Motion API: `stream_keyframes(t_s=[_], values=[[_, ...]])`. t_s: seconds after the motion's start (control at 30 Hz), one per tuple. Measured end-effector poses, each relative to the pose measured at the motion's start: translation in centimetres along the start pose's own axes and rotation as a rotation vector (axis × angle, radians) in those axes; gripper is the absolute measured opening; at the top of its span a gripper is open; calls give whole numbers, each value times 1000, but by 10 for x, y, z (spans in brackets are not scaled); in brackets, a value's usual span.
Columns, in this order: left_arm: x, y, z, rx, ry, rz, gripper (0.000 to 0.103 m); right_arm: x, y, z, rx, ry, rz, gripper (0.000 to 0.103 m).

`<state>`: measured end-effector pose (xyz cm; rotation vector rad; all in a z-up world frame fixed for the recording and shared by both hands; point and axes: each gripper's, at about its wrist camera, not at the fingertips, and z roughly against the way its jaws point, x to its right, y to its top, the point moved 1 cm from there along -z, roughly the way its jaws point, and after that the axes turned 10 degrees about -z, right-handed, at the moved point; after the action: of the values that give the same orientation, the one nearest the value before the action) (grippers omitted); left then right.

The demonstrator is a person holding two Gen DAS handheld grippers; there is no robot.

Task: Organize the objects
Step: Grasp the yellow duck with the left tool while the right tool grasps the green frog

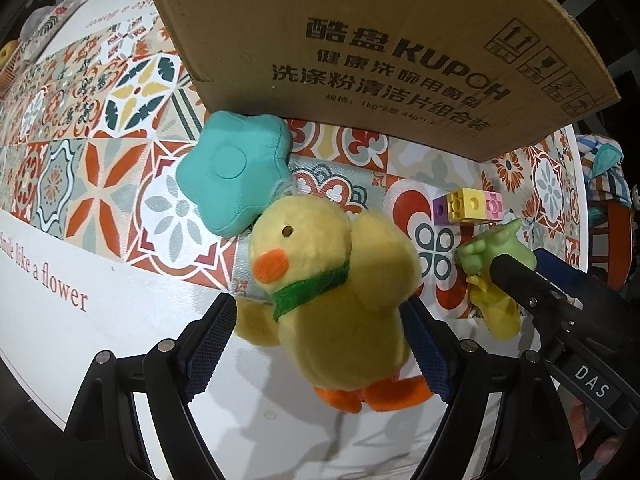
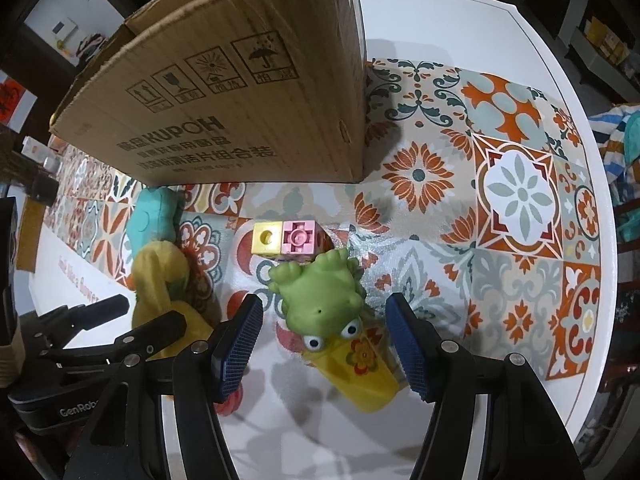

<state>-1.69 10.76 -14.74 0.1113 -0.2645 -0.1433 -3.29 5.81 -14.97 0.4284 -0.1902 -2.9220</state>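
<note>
A yellow plush duck point(image 1: 332, 280) with a green scarf lies on the table between the fingers of my left gripper point(image 1: 320, 302). The jaws stand open, with the pads close beside the duck's wing and body. A teal plush flower point(image 1: 232, 172) touches the duck's head. My right gripper point(image 2: 324, 300) is open over a green frog toy point(image 2: 320, 296) with a yellow, flower-printed part, and there is a gap on each side. Joined purple, yellow and pink cubes point(image 2: 282, 236) sit just beyond the frog. The duck point(image 2: 160, 276) lies to its left.
A tall cardboard box point(image 2: 240, 100) stands right behind the toys on the patterned mat point(image 2: 516, 192). The round white table's edge point(image 2: 604, 240) curves past on the right, with striped cloth point(image 2: 612, 140) beyond it. The two grippers are close side by side.
</note>
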Motion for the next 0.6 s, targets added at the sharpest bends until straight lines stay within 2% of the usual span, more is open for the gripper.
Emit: stream_keyframes(t_s=[0.2,0.4,0.5,0.6], values=[[0,6,-11,-5,-11,11,81,-2,4,-13,-13,-14,7,64],[4,11,-18,-4,-41,22,69,-5,5,-22,-22,-23,5,62],[9,11,-22,6,-47,36,66,-7,4,-25,-21,-16,1,50],[9,10,-21,14,-49,39,64,-9,3,-26,-18,-16,-4,46]])
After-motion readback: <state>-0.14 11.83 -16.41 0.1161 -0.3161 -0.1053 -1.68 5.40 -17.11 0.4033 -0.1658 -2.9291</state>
